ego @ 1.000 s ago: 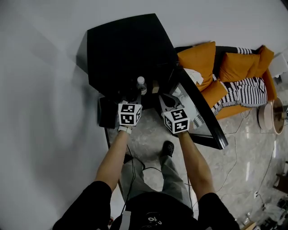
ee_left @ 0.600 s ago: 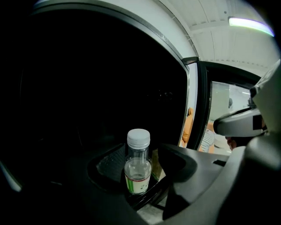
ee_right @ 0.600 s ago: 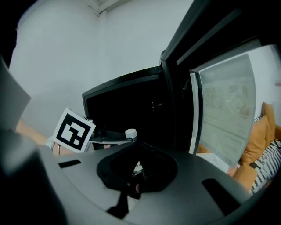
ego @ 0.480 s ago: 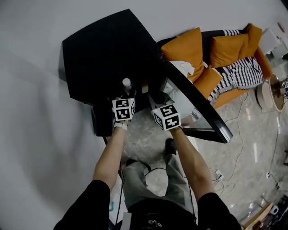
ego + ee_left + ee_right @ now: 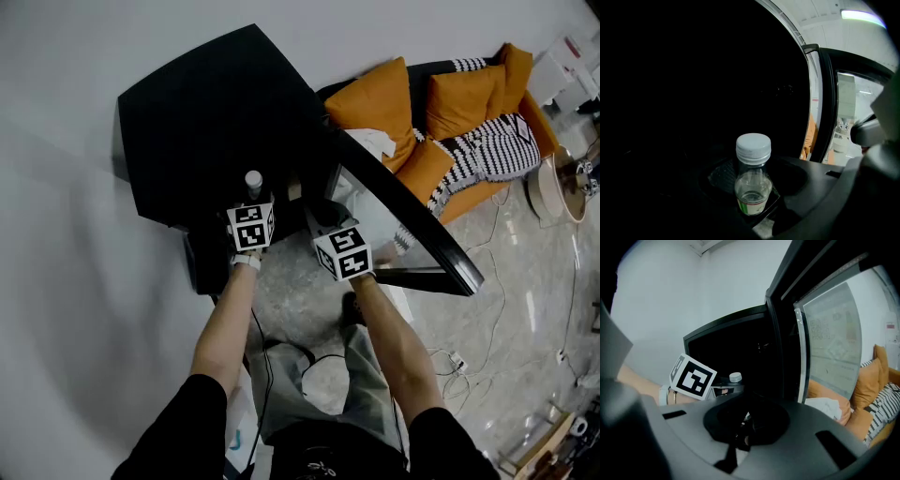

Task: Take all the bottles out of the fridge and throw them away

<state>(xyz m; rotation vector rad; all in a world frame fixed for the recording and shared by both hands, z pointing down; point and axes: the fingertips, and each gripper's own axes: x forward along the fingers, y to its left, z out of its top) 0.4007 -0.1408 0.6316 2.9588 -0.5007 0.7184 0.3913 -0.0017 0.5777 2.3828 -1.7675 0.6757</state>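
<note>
Two grippers point at the mouth of an open fridge. The left gripper (image 5: 250,214) has just been opening its jaws and they now stand spread wide, with a bottle (image 5: 753,180) upright in the gap between them; the dark there hides whether either pad touches it. The right gripper (image 5: 328,225), just beside it on the door side, has its jaws pressed together with nothing between them. Behind the bottle lies the unlit inside of the black fridge (image 5: 216,112), and what the bottle's base rests on cannot be made out. The fridge's glass door (image 5: 403,220) hangs open to the person's right in a dark frame. A low black box-like thing (image 5: 202,262) sits at the fridge's foot, left of the person's left arm. Underfoot is a pale, marbled tile floor (image 5: 300,291) with thin cables (image 5: 487,309) trailing across it, and a plain light wall (image 5: 75,187) runs behind and to the left. Beyond the door stands a sofa with orange cushions (image 5: 380,103) and a black-and-white zigzag throw (image 5: 492,150). The bottle is small and clear, with a pale ribbed screw cap (image 5: 753,147), rounded shoulders, a little liquid low down, and a white label (image 5: 752,206) edged in green around its lower part.
</note>
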